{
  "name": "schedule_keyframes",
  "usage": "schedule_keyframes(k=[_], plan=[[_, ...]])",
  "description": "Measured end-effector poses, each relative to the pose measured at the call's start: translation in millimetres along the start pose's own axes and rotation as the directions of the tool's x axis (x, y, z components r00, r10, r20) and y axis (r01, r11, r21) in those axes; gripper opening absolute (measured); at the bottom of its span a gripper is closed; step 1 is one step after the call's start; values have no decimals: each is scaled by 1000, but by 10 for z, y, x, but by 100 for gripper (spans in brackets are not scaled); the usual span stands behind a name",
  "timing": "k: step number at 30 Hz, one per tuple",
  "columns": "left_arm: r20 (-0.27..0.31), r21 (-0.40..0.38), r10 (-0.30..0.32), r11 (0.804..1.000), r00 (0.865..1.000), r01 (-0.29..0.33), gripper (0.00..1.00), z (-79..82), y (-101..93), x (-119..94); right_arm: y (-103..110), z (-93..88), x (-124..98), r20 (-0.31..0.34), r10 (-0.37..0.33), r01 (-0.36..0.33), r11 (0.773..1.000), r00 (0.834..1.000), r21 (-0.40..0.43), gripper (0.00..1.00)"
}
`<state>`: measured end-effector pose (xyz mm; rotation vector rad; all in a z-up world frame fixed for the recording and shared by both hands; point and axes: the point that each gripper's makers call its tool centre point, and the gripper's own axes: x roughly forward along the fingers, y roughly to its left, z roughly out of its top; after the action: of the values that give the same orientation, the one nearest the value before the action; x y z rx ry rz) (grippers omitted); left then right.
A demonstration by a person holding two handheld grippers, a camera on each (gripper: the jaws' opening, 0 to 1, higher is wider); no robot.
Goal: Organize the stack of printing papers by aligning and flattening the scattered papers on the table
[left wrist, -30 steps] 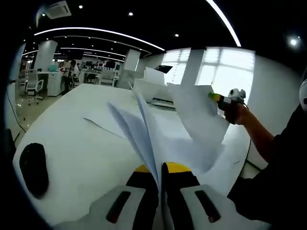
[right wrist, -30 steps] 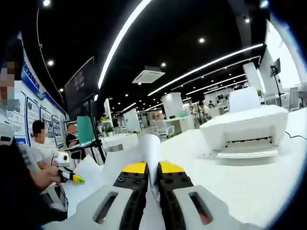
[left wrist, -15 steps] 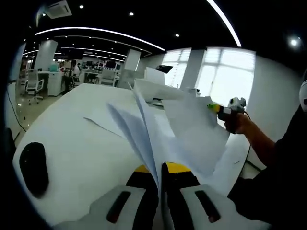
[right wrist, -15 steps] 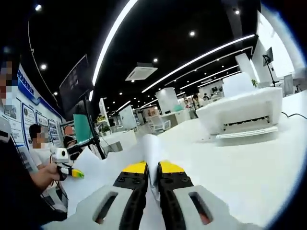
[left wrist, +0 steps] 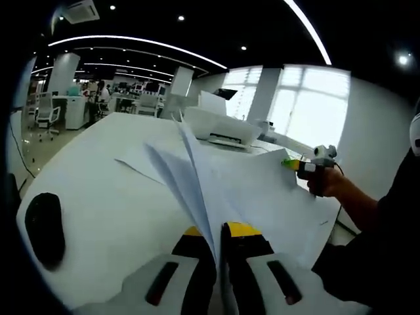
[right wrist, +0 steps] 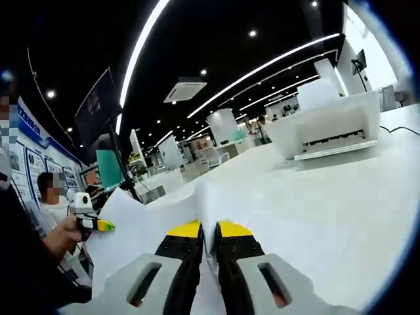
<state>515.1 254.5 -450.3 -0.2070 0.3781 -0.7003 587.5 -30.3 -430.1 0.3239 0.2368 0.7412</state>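
- Left gripper view: the white table (left wrist: pixel 98 197) is the landmark; it runs from the near jaws out toward the far windows.
- Printing papers (left wrist: pixel 230 190) lie fanned over the table's near half, several sheets lifted and curling up off its top.
- A white printer (left wrist: pixel 220 128) stands on the table beyond the papers, its tray facing them. No brand or writing can be read on it.
- A black mouse (left wrist: pixel 44 230) rests on the table at its near left edge, well apart from the papers.
- Left gripper (left wrist: pixel 218 239), yellow-tipped, is clenched on the near edge of the upright sheets, jaws pressed together around them.
- Right gripper (left wrist: pixel 308 164) shows at the table's far right side in the person's hand, pinching the papers' opposite corner.
- Right gripper view: its jaws (right wrist: pixel 209 239) are closed tight on a sheet edge just above the table (right wrist: pixel 341 210); the printer (right wrist: pixel 328 128) sits farther back.
- Wall posters carry writing too blurred to read.
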Motion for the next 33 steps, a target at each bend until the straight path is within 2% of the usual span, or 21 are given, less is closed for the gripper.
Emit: schedule_keyframes(k=[11,21,33], plan=[[-6,1,-3,1000,1000,3,9,-21,53,-3,117,-183,59,-34,-30,31,999,999,29,4],[-9,1,-9,1000,1000,9,9,-17,52,3,321,-263,154,-71,-37,37,999,997,-6,4],[-8,-14,-20,1000,1000,20,11,-47,40,11,366,-301,253,-75,-59,58,998,995,-14,4]])
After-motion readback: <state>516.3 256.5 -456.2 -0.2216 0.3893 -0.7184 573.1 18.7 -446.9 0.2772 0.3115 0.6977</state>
